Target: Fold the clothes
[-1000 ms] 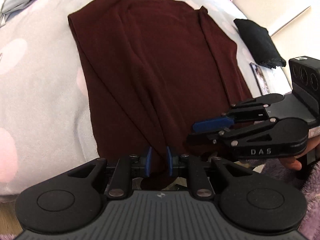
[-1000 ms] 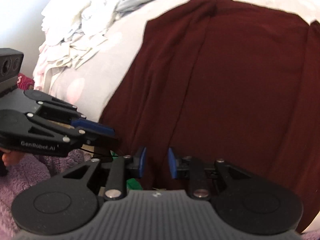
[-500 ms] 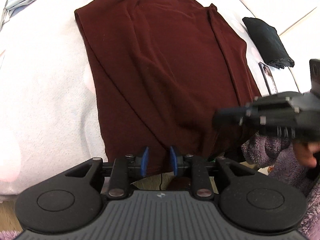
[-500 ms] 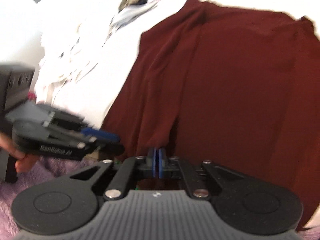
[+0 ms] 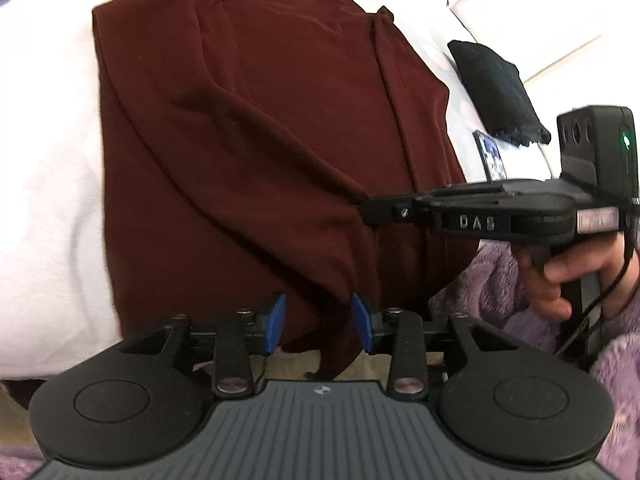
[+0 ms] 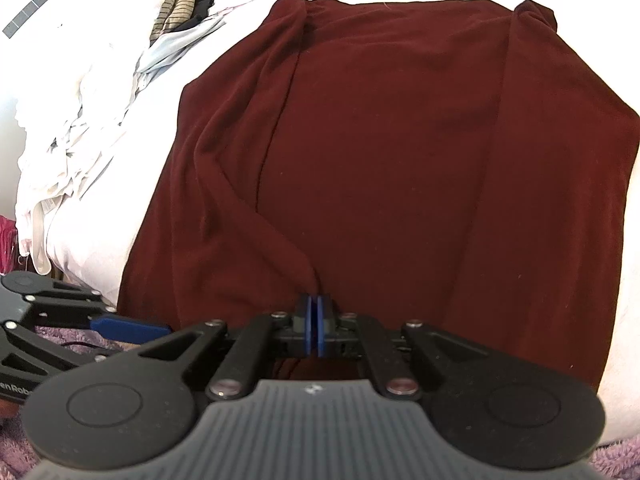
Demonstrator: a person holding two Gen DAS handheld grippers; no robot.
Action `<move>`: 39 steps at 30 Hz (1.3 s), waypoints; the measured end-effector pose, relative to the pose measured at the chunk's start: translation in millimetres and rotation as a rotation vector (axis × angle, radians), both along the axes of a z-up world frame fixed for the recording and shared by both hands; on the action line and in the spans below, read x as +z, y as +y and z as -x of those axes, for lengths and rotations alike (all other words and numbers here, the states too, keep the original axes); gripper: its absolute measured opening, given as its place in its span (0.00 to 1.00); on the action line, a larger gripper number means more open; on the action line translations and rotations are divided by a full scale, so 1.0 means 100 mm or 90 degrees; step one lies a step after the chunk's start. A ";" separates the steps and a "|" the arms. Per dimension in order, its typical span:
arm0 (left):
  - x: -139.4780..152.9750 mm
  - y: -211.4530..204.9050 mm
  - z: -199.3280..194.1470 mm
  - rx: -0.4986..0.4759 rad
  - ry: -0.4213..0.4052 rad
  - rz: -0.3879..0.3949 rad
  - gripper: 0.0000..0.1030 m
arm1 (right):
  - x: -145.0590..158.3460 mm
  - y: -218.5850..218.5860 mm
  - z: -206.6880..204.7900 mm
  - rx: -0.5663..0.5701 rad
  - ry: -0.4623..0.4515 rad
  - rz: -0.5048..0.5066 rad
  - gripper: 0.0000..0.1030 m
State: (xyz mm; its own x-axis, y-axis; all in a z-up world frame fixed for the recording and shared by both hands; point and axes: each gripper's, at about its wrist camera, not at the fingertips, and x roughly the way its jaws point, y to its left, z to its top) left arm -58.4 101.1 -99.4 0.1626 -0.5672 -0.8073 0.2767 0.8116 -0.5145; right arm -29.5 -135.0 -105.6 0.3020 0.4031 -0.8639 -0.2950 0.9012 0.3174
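White bedding [image 6: 92, 236] covers the bed that carries the work; no bench is in view.

Nearest, the right gripper [image 6: 315, 326] is clenched on the near hem of the maroon garment [image 6: 392, 152]; its blue pads meet with a pinch of cloth between them, and a ridge of fabric runs up and away from the pinch.

The left gripper [image 5: 319, 322] sits at the same hem, to the left of the right one. Its jaws are opening; a hanging fold of hem lies between the pads [image 5: 276, 320] and brushes the right-hand one, unpressed.

From both grippers the garment stretches straight ahead, long axis pointing away, far end at the far side of the bed. Judgement: the fold would carry the near hem forward along that axis.

Beyond the right gripper's right side lies a black cloth [image 5: 494, 92]. Far left of the garment, a heap of pale laundry [image 6: 96, 92].
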 end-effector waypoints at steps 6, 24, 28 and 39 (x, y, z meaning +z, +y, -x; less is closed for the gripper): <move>-0.03 -0.07 -0.05 0.017 0.000 -0.003 0.04 | 0.02 -0.03 -0.15 0.003 -0.004 0.001 0.04; 0.40 0.62 0.16 0.042 0.050 -0.081 0.02 | 0.25 0.43 0.08 0.185 0.068 -0.135 0.04; 0.28 0.56 0.13 0.027 0.070 -0.104 0.02 | 0.07 0.54 0.08 0.198 0.095 -0.099 0.04; 0.61 0.70 -0.24 0.065 0.023 -0.086 0.20 | 0.13 0.38 -0.02 0.170 0.063 -0.047 0.13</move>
